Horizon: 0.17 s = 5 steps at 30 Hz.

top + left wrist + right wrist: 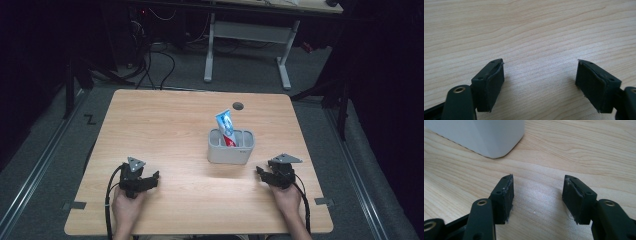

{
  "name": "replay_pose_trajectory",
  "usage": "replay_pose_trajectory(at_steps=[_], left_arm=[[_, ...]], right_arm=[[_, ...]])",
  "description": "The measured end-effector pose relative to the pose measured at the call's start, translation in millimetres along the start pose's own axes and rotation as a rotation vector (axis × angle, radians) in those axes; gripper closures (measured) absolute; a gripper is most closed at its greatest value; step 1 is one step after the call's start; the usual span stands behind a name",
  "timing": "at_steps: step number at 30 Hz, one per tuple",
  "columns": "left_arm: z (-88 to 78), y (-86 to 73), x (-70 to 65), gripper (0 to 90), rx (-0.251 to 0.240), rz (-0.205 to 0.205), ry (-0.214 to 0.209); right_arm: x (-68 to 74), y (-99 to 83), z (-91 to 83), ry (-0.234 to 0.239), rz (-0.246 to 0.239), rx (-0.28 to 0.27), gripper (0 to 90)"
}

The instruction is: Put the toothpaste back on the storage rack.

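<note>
A white compartmented holder (230,148) stands at the middle of the wooden table (165,125), with a blue, white and red toothpaste tube (225,127) upright in it. My left gripper (151,179) rests low on the table at the front left, jaws wide apart over bare wood (540,72). My right gripper (261,173) sits at the front right, just right of the holder, open with nothing between its jaws (537,191). The holder's white corner (486,137) is close ahead of it, to its left.
A round cable hole (238,106) lies near the table's far edge. Beyond the table are a white desk frame (250,35) and cables on the dark floor. Bare wood spreads left of the holder.
</note>
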<state>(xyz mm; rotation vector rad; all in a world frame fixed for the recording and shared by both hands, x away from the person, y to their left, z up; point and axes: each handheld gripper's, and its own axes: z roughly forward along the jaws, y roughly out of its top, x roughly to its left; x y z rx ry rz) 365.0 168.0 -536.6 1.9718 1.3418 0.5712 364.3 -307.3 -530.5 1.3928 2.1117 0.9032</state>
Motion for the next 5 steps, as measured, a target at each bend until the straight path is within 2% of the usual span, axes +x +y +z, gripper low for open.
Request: replay_pose_trajectory(at_steps=[5], left_arm=[[0.0, 0.0, 0.0, 23.3, 0.0, 0.0, 0.0]], right_arm=[[0.2, 0.2, 0.2, 0.004, -0.005, 0.001, 41.0]])
